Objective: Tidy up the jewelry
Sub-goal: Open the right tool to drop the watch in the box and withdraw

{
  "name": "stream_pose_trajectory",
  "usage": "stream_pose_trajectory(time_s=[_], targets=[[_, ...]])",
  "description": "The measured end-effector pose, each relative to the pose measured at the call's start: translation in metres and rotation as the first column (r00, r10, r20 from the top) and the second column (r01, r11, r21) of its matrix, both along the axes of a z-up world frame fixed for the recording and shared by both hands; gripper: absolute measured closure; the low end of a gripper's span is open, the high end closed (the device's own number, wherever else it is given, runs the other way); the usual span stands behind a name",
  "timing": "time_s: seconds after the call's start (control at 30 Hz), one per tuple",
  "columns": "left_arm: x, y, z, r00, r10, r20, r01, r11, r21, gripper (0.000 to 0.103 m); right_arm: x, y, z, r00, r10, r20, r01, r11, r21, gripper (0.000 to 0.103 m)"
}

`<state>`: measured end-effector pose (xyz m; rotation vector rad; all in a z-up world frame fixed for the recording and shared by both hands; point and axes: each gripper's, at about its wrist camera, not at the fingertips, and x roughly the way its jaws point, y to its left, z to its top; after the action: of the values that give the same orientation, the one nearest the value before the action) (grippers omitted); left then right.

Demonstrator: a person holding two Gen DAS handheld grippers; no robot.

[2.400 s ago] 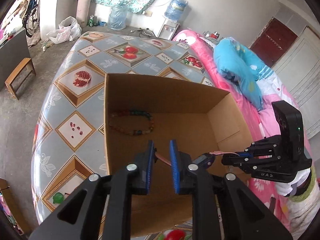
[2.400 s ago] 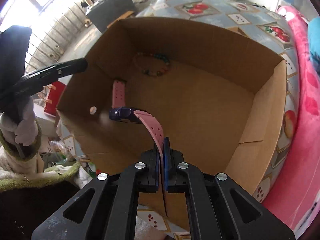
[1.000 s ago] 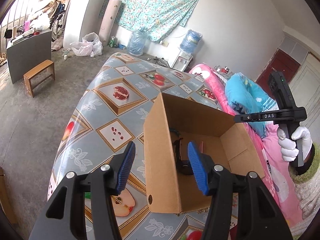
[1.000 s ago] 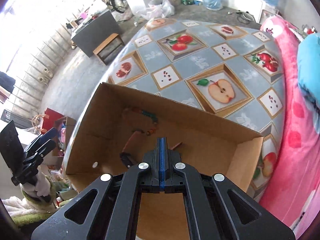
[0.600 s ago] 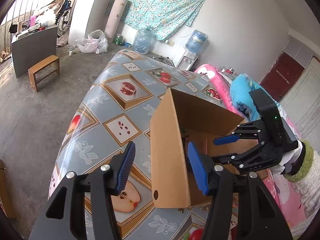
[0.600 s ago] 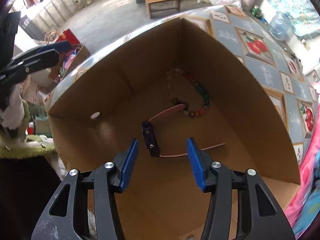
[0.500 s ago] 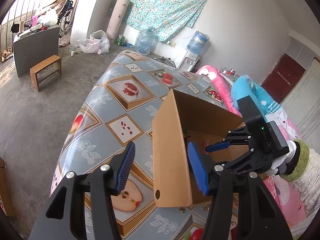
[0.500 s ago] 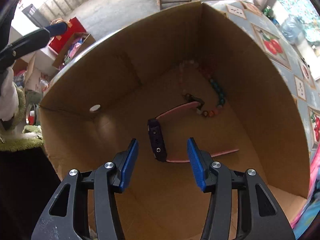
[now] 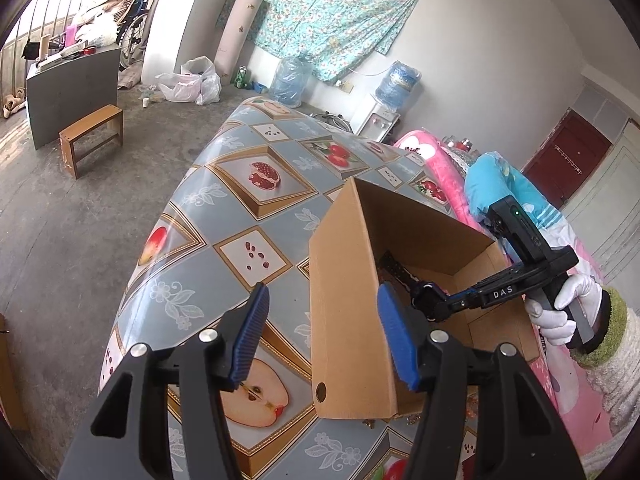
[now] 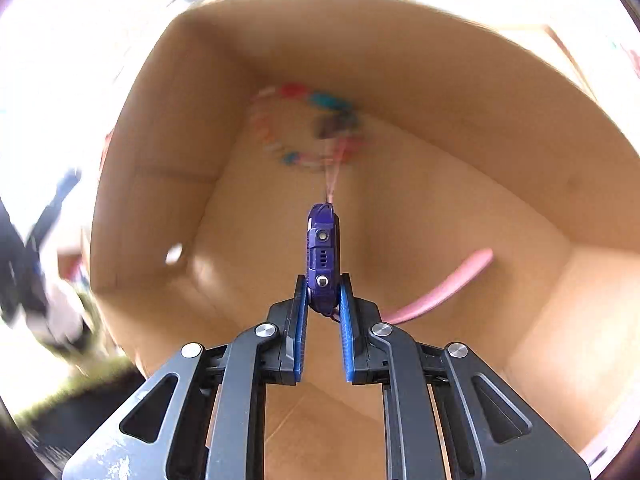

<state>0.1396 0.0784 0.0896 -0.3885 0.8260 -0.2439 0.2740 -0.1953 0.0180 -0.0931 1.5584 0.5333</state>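
Note:
An open cardboard box stands on the fruit-patterned table. Inside it lies a watch with a purple body and a pink strap, standing on edge. My right gripper points down into the box, its jaws closing, and the blue pads press both sides of the purple body. A blurred multicoloured bead bracelet lies by the far corner. In the left wrist view the right gripper reaches over the box rim. My left gripper hovers open in front of the box's near left wall, holding nothing.
A gloved hand holds the right gripper's handle beside a pink bedcover and a blue pillow. A wooden stool, plastic bags and water bottles stand on the floor beyond the table. The box wall surrounds the right gripper closely.
My right gripper opened, dropped deep into the box and closed its jaws around the watch's purple body. The left gripper has stayed open in the same spot.

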Motion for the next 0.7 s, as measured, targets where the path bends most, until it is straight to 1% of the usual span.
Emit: stream_pose_trajectory(time_s=[0.07, 0.1, 0.17, 0.23, 0.3, 0.33, 0.37, 0.43, 0.47, 0.57, 0.63, 0.7], targets=[[0.001, -0.001, 0.000, 1.000, -0.002, 0.000, 0.002, 1.000, -0.004, 0.048, 0.008, -0.012, 0.002, 0.999, -0.042, 0.031, 0.043, 0.998, -0.041, 0.090], [0.001, -0.001, -0.001, 1.000, -0.003, 0.000, 0.003, 1.000, -0.005, 0.048, 0.011, -0.016, 0.001, 0.998, -0.050, 0.033, 0.052, 0.998, -0.046, 0.090], [0.000, -0.002, 0.000, 1.000, -0.005, -0.001, 0.005, 1.000, -0.007, 0.048, 0.018, -0.020, -0.005, 0.998, -0.062, 0.022, 0.063, 0.997, -0.048, 0.090], [-0.001, -0.001, 0.001, 1.000, -0.002, 0.002, 0.003, 1.000, -0.006, 0.048, 0.025, -0.018, -0.011, 0.997, -0.059, 0.041, 0.062, 0.994, -0.091, 0.090], [-0.003, 0.000, 0.002, 1.000, 0.002, 0.005, -0.002, 1.000, -0.005, 0.048, 0.027, -0.016, -0.014, 0.997, -0.057, 0.058, 0.063, 0.991, -0.114, 0.089], [-0.003, 0.000, 0.002, 1.000, 0.004, 0.006, -0.004, 1.000, -0.003, 0.048, 0.030, -0.012, -0.012, 0.995, -0.044, 0.088, 0.056, 0.989, -0.139, 0.088], [-0.004, 0.000, 0.003, 1.000, 0.005, 0.008, -0.005, 1.000, -0.001, 0.048, 0.030, -0.008, -0.010, 0.991, -0.019, 0.133, 0.043, 0.983, -0.178, 0.084], [-0.004, 0.000, 0.003, 1.000, 0.007, 0.007, -0.007, 1.000, 0.002, 0.048, 0.028, -0.004, -0.005, 0.975, 0.027, 0.219, 0.030, 0.967, -0.254, 0.080], [-0.004, 0.000, 0.003, 1.000, 0.006, 0.007, -0.006, 1.000, 0.002, 0.048, 0.028, -0.002, -0.003, 0.964, 0.053, 0.261, 0.027, 0.955, -0.295, 0.079], [-0.004, 0.000, 0.003, 1.000, 0.004, 0.006, -0.004, 1.000, -0.001, 0.048, 0.025, 0.002, 0.003, 0.913, 0.133, 0.386, 0.051, 0.901, -0.431, 0.079], [-0.004, -0.001, 0.003, 1.000, 0.001, 0.005, -0.001, 1.000, -0.002, 0.048, 0.025, 0.000, 0.004, 0.883, 0.172, 0.436, 0.068, 0.873, -0.482, 0.079], [-0.003, -0.002, 0.002, 1.000, -0.002, 0.004, 0.002, 1.000, -0.001, 0.048, 0.024, -0.004, 0.005, 0.864, 0.192, 0.465, 0.087, 0.853, -0.514, 0.079]])
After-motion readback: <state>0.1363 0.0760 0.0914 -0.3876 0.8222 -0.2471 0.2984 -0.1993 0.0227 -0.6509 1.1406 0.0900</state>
